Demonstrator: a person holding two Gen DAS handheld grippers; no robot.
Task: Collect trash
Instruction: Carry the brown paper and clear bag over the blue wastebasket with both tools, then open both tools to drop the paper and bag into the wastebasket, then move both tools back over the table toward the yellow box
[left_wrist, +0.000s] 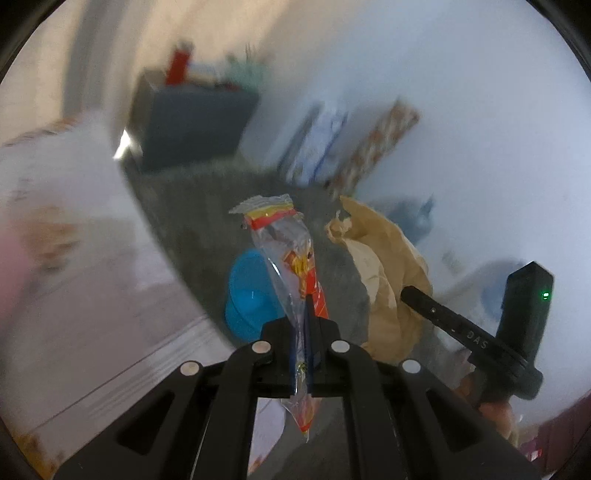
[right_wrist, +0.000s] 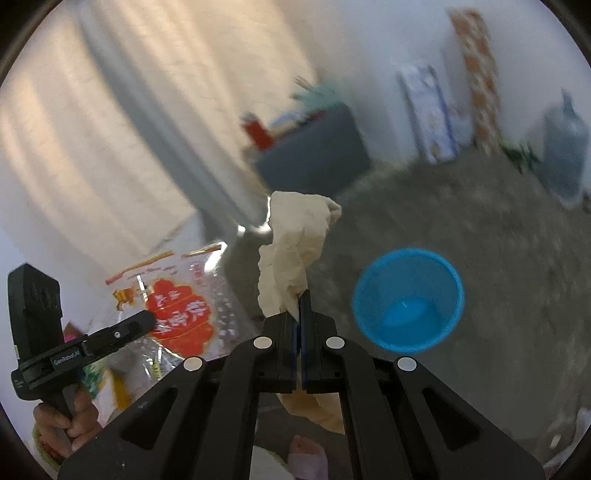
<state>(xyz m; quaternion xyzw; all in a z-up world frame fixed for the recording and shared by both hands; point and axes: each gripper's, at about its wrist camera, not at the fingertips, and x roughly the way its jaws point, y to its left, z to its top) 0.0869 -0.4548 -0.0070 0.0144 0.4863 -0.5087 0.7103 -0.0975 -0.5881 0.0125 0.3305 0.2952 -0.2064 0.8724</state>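
Note:
My left gripper (left_wrist: 306, 314) is shut on a clear plastic snack wrapper with red and yellow print (left_wrist: 291, 254), held edge-on above the floor. The wrapper also shows in the right wrist view (right_wrist: 177, 310), with the left gripper (right_wrist: 147, 319) at the lower left. My right gripper (right_wrist: 300, 310) is shut on a crumpled beige paper (right_wrist: 291, 251); that paper also shows in the left wrist view (left_wrist: 384, 273), with the right gripper (left_wrist: 410, 293) beside it. A blue plastic bin (right_wrist: 408, 299) stands open on the grey floor, right of the right gripper; it sits behind the wrapper in the left wrist view (left_wrist: 251, 295).
A dark grey cabinet (right_wrist: 314, 151) with a red item on top stands by the curtain. Flat patterned boards (right_wrist: 476, 77) lean on the white wall. A grey-blue bag (right_wrist: 565, 144) sits at the far right. A white bed edge (left_wrist: 74, 277) lies to the left.

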